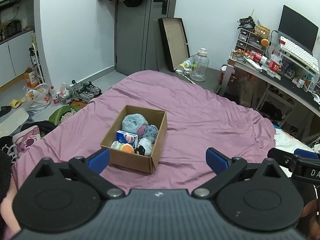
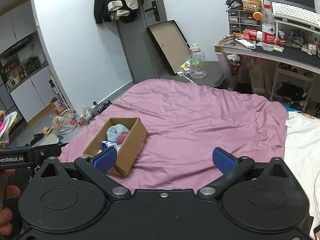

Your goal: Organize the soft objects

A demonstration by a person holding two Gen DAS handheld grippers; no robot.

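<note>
Left wrist view: left claw point(image 1: 158, 161) spread wide, empty. One box point(image 1: 138, 161) rests on the bed point(image 1: 200, 116), holding one blue plush point(image 1: 133, 123), one tissue pack point(image 1: 127, 138) and several smaller soft items.

Right wrist view: right claw point(image 2: 165, 160) spread wide, empty; the box point(image 2: 133, 146) lies left of centre.

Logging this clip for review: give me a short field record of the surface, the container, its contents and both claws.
surface: purple bedsheet
container: open brown cardboard box, resting on the sheet
contents: fluffy grey-blue plush, blue-and-white tissue pack, small orange burger-like toy, other soft items
left claw: open, holding nothing
right claw: open, holding nothing
loose soft objects on sheet: none visible
</note>
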